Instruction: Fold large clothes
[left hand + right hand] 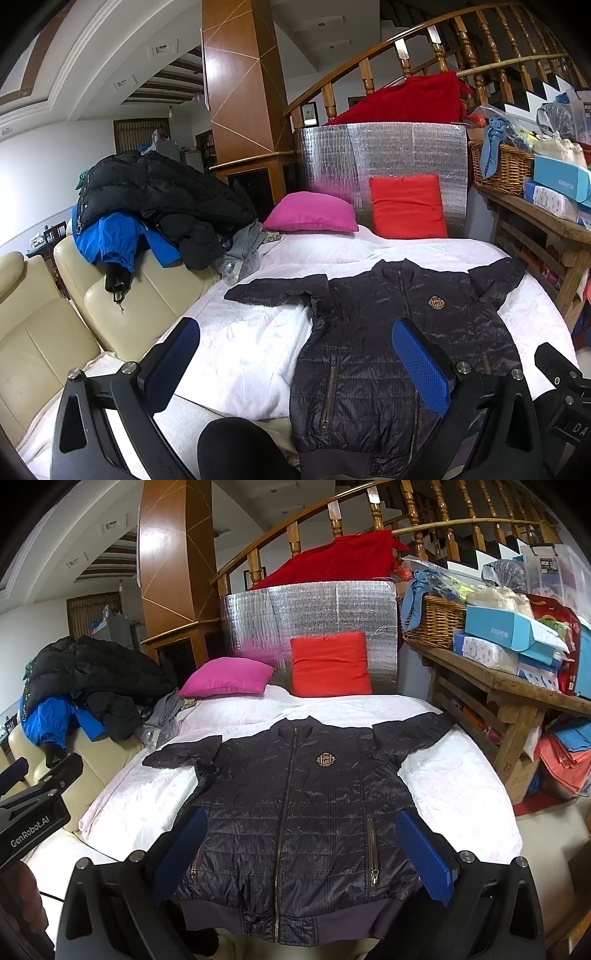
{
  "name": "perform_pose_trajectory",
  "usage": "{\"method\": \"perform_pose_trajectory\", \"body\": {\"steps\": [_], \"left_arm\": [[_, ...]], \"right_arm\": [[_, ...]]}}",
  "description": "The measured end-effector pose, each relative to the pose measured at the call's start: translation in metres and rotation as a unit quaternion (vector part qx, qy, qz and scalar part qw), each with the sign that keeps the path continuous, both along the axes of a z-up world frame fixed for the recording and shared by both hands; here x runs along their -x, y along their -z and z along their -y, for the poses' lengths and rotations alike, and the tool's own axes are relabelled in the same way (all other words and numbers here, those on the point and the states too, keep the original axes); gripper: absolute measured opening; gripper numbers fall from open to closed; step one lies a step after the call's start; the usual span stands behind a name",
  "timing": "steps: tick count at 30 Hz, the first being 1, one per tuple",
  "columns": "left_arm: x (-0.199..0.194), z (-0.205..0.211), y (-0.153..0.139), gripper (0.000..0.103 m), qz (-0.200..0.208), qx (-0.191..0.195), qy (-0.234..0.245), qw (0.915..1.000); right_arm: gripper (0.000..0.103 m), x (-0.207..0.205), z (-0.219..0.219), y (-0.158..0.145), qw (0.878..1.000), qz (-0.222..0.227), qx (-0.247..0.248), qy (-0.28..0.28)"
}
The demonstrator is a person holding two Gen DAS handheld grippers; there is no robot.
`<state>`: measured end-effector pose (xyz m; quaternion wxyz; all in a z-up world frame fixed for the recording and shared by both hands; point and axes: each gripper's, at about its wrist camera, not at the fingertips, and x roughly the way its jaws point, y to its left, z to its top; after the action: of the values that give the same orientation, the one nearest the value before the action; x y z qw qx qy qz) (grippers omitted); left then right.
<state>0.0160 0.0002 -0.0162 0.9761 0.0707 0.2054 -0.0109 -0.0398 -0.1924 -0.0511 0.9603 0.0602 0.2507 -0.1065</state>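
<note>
A dark navy quilted jacket (388,332) lies flat and face up on the white bedspread (251,343), zipped, with both sleeves spread out; it also shows in the right wrist view (295,812). It has a gold crest on the chest (325,760). My left gripper (295,365) is open and empty, above the jacket's left side near the hem. My right gripper (303,849) is open and empty, above the jacket's lower half, its blue pads (424,856) either side of the body. The left gripper's body also shows at the left edge of the right wrist view (33,812).
A pile of black and blue coats (147,206) lies on the cream sofa (122,295) to the left. A pink cushion (310,214) and a red cushion (406,206) lean on a silver foil panel (384,147). A cluttered wooden bench (509,686) stands at the right.
</note>
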Motion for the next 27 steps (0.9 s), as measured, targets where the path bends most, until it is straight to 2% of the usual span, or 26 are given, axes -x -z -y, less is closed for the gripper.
{"method": "perform_pose_trajectory", "body": {"steps": [4, 6, 9, 11, 14, 15, 17, 19, 23, 26, 27], "left_arm": [[-0.009, 0.003, 0.008, 0.103, -0.016, 0.004, 0.003, 0.9999], [-0.014, 0.004, 0.019, 0.103, -0.035, 0.019, 0.013, 0.9991], [-0.018, 0.013, 0.046, 0.103, -0.082, 0.044, 0.063, 0.9937], [-0.018, 0.023, 0.071, 0.103, -0.134, 0.079, 0.121, 0.9804], [-0.016, 0.036, 0.095, 0.103, -0.189, 0.114, 0.186, 0.9576], [-0.016, 0.042, 0.099, 0.103, -0.195, 0.116, 0.199, 0.9535], [-0.016, 0.048, 0.099, 0.103, -0.189, 0.113, 0.211, 0.9522], [-0.021, 0.058, 0.101, 0.103, -0.196, 0.107, 0.228, 0.9476], [-0.053, 0.073, 0.122, 0.103, -0.256, 0.101, 0.239, 0.9313], [-0.083, 0.084, 0.142, 0.103, -0.303, 0.107, 0.231, 0.9184], [-0.091, 0.090, 0.146, 0.103, -0.305, 0.110, 0.233, 0.9170]], "right_arm": [[0.103, -0.009, 0.006, 0.005, 1.000, -0.008, -0.004, -0.002], [0.103, -0.017, 0.015, 0.007, 1.000, -0.015, -0.019, -0.005], [0.103, -0.029, 0.049, 0.010, 0.998, -0.013, -0.057, 0.001], [0.103, -0.037, 0.084, 0.009, 0.997, -0.002, -0.079, 0.019], [0.103, -0.049, 0.141, 0.009, 0.993, 0.014, -0.106, 0.052], [0.103, -0.055, 0.167, 0.009, 0.990, 0.020, -0.117, 0.071], [0.103, -0.065, 0.213, 0.010, 0.984, 0.037, -0.141, 0.099], [0.103, -0.076, 0.250, 0.013, 0.979, 0.053, -0.156, 0.123], [0.103, -0.122, 0.326, 0.031, 0.968, 0.062, -0.195, 0.144], [0.103, -0.163, 0.369, 0.052, 0.963, 0.052, -0.219, 0.151], [0.103, -0.185, 0.388, 0.064, 0.959, 0.043, -0.234, 0.153]]}}
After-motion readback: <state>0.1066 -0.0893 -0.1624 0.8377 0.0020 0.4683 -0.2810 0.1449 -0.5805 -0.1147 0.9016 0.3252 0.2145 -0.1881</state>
